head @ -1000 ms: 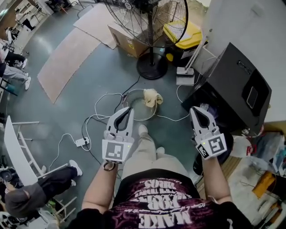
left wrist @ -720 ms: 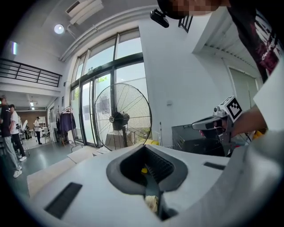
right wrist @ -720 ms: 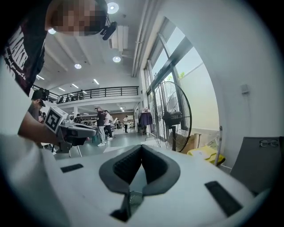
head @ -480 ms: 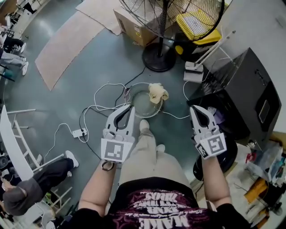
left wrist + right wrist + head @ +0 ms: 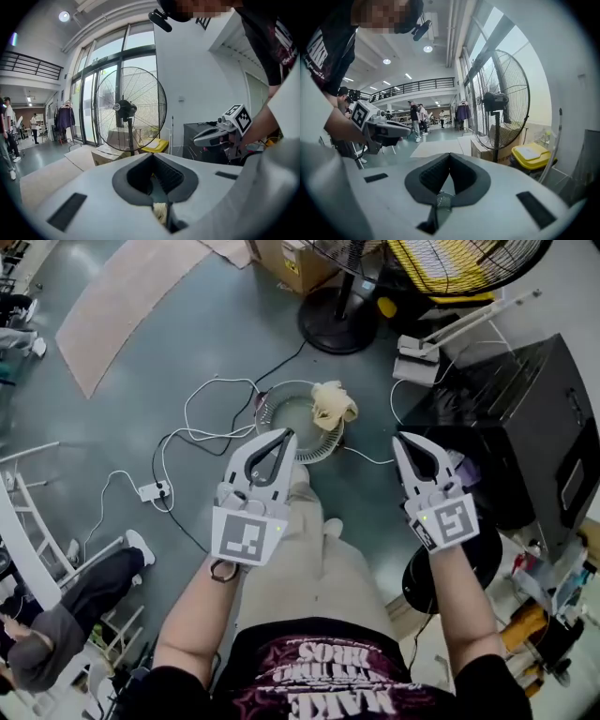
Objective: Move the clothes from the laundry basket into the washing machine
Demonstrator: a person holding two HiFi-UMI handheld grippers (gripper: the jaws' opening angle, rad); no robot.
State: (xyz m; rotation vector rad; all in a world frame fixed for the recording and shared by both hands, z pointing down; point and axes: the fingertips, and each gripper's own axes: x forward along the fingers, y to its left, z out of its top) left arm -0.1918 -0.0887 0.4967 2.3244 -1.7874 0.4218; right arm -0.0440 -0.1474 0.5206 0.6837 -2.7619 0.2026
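A round wire laundry basket (image 5: pixel 277 414) stands on the grey floor with a cream cloth (image 5: pixel 333 404) draped over its right rim. A black box-shaped machine (image 5: pixel 525 418) stands at the right. In the head view my left gripper (image 5: pixel 286 435) is shut and empty, its tips over the basket's near rim. My right gripper (image 5: pixel 401 439) is shut and empty too, between the basket and the machine. The left gripper view shows its closed jaws (image 5: pixel 152 157), the cream cloth (image 5: pixel 161 213) below them, and the right gripper (image 5: pixel 220 133). The right gripper view shows its closed jaws (image 5: pixel 450 157).
A big pedestal fan (image 5: pixel 339 320) stands behind the basket, by a cardboard box (image 5: pixel 295 259) and a yellow bin (image 5: pixel 529 152). White cables (image 5: pixel 202 442) and a power strip (image 5: pixel 150 490) lie left of the basket. A person (image 5: pixel 66 615) sits at lower left.
Both grippers have come down and forward toward the basket, still shut. The left gripper's tips now lie over the basket's near rim. The head view has tilted further down.
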